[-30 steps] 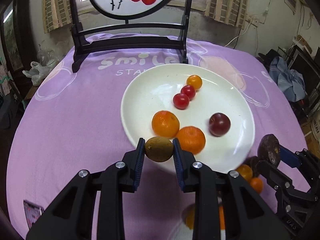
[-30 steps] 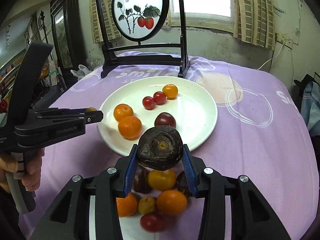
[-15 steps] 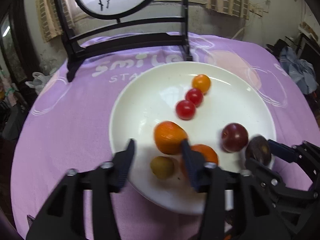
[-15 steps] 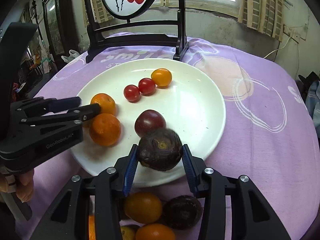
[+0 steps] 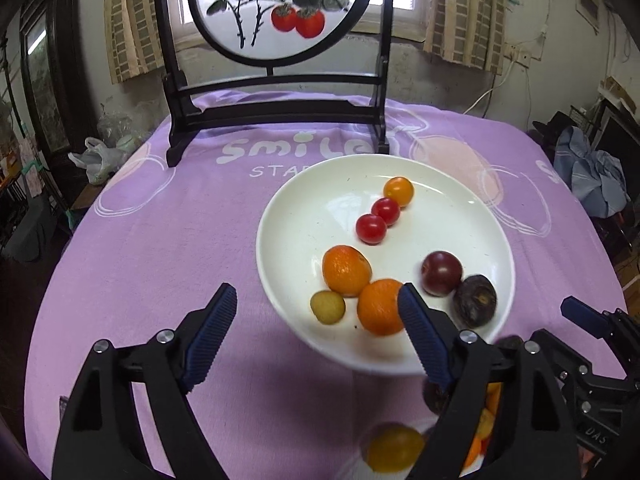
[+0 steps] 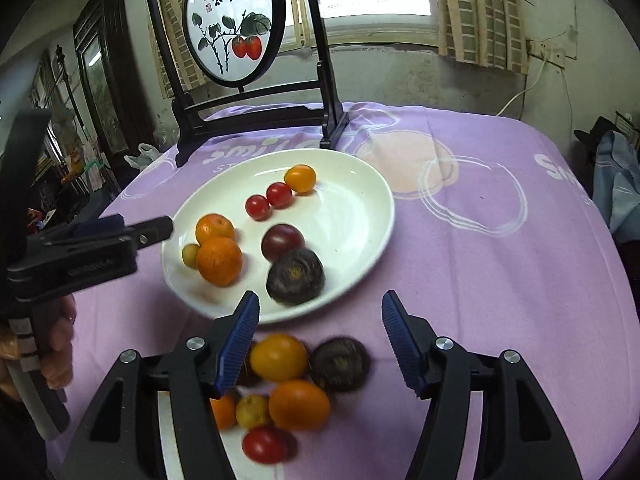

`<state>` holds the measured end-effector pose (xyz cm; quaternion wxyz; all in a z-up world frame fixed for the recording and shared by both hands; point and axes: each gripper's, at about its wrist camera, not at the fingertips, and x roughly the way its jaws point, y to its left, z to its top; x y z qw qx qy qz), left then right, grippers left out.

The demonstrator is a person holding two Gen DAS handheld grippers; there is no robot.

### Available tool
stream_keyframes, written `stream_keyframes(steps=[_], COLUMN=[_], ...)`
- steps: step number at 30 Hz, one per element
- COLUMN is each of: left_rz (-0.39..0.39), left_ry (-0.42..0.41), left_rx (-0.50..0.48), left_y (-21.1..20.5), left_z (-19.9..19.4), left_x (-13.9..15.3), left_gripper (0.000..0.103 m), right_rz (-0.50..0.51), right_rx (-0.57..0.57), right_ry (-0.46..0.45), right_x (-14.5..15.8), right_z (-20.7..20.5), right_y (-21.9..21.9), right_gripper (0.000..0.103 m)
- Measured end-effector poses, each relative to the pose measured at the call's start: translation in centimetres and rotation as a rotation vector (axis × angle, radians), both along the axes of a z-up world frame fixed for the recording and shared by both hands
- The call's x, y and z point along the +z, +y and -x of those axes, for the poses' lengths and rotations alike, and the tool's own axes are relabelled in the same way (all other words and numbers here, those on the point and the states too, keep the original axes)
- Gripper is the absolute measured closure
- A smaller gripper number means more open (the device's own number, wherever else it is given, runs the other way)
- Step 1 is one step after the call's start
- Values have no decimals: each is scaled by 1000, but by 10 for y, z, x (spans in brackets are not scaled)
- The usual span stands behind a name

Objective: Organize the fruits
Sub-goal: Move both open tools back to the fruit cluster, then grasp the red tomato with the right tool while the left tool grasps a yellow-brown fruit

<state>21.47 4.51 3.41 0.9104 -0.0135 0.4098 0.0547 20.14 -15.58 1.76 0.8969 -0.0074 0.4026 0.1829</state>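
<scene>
Fruits (image 6: 286, 384) near me wait; my left fingers (image 5: 318, 336) and right fingers (image 6: 320, 340), just opened, hold nothing. I'd drop straight, centring one fruit before squeezing, then carry it to the plate (image 6: 360, 200).

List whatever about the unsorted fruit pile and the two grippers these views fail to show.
- Pile, right wrist view: its near-left part sits behind the right gripper finger, so no full count; the near tomato is blurred.
- Pile, left wrist view: mostly hidden behind the left gripper body, blurred, cut by the bottom edge.
- Surface under the pile: pale, but too covered to identify.
- Right gripper, left wrist view: only one fingertip and the body show.
</scene>
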Motion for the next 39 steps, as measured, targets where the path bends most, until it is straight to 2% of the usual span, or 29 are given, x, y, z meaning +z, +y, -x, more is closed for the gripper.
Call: stream_keyframes(steps=[3, 7, 12, 18, 25, 35, 36, 38, 39], left_rz=[4, -2, 28, 48, 42, 78, 81, 91, 98], left_ry=[-13, 1, 38, 91, 88, 106, 110, 118, 120], left_rx=[-6, -25, -51, -65, -68, -81, -82, -82, -83], left_y=[-5, -13, -17, -17, -10, -7, -7, -5, -4], left_z=[25, 56, 92, 114, 120, 115, 114, 112, 111], left_x=[3, -6, -29, -56, -62, -73, -74, -76, -76], left_gripper=[18, 18, 18, 18, 17, 16, 16, 16, 16], right_rz=[13, 30, 90, 121, 164, 188, 189, 196, 196], right_rx=[5, 18, 59, 83, 79, 103, 103, 96, 94], right_ry=[4, 23, 30, 58, 69, 73, 73, 69, 71], right_x=[-5, -15, -32, -50, -59, -61, -61, -60, -60], right_z=[21, 49, 87, 107, 107, 86, 84, 80, 79], right_y=[-9, -15, -10, 1, 13, 35, 37, 39, 39], right_gripper=[38, 38, 38, 39, 52, 54, 57, 71, 71])
